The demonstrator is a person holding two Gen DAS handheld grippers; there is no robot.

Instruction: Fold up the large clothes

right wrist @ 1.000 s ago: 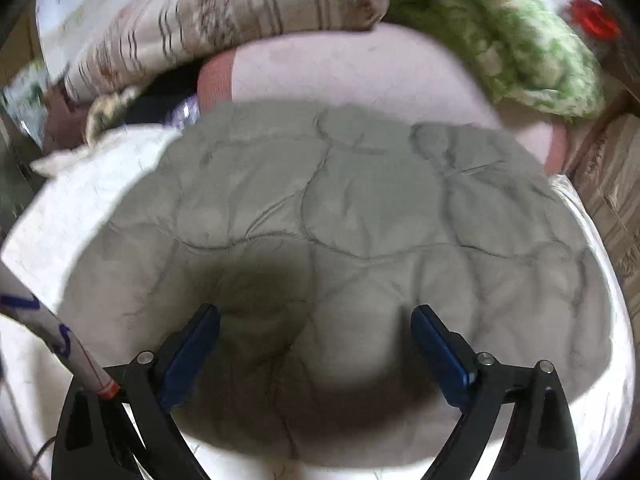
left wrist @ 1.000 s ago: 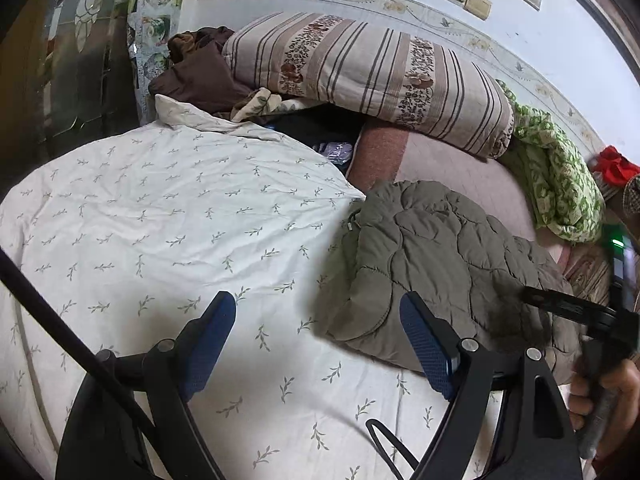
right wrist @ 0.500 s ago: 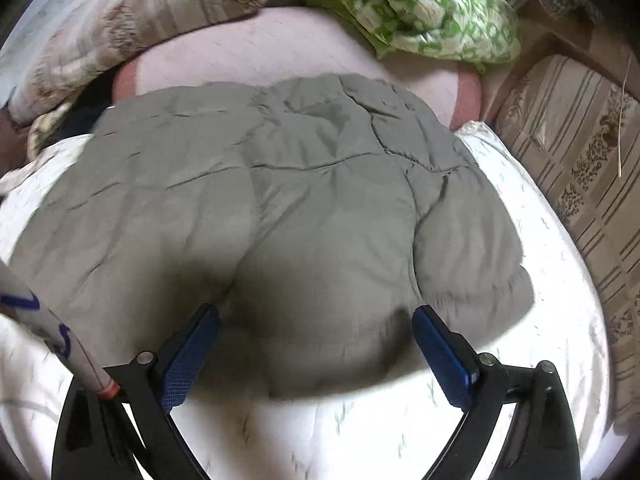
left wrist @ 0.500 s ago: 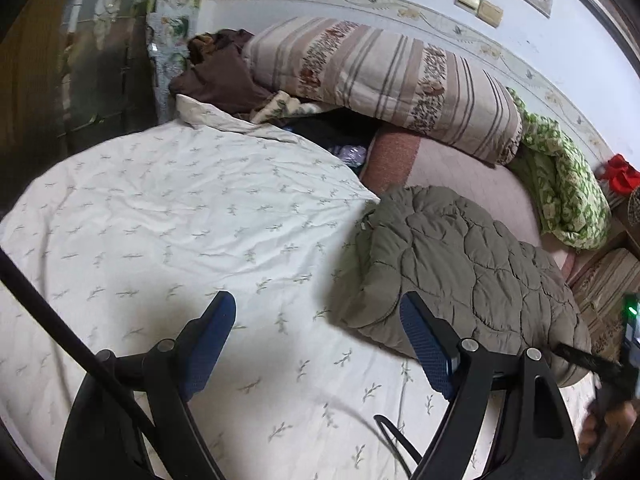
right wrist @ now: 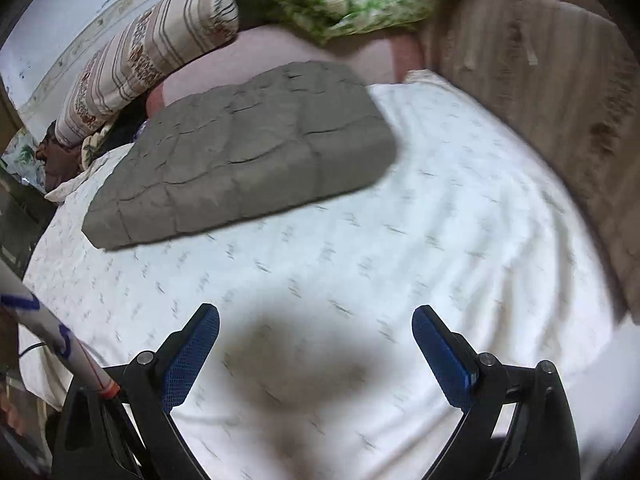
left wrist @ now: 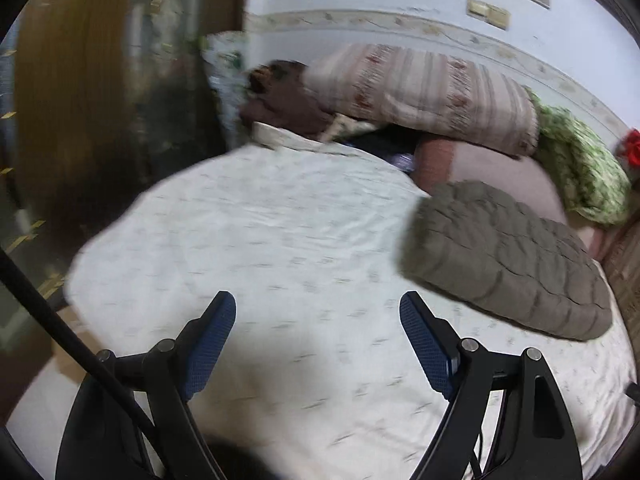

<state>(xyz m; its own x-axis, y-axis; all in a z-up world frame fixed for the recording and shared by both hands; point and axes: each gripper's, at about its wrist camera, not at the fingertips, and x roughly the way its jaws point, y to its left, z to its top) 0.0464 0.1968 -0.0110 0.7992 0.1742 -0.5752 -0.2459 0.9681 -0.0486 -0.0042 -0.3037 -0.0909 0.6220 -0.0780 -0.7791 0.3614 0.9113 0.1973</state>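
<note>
Left wrist view: we are seeing the left gripper hanging over the pale leaf-print bedspread with its jaws spread wide and nothing between the blue pads. The folded grey quilted jacket is lying on the bedspread, ahead and to the right of the pads, well apart from them. Behind it, a striped cushion is resting against the wall, with a green patterned cloth at its right end and a dark brown heap at its left. We cannot make out what that heap is; the whole frame is smearing with blur, and the print on the bedspread is reading only as faint dashes. A black cable is crossing the lower left corner and cutting off the view there.

Right wrist view: we are seeing the right gripper likewise released, empty, jaws standing wide over the bedspread. The jacket is sitting toward the upper left, apart from the pads, its near edge blurred. A dark shadow is falling on the bedspread between the fingers. A white rod with blue and red marks is cutting across the lower left; we cannot tell what it belongs to. At the right, a brown striped surface is running out of frame, too blurred to identify.
</note>
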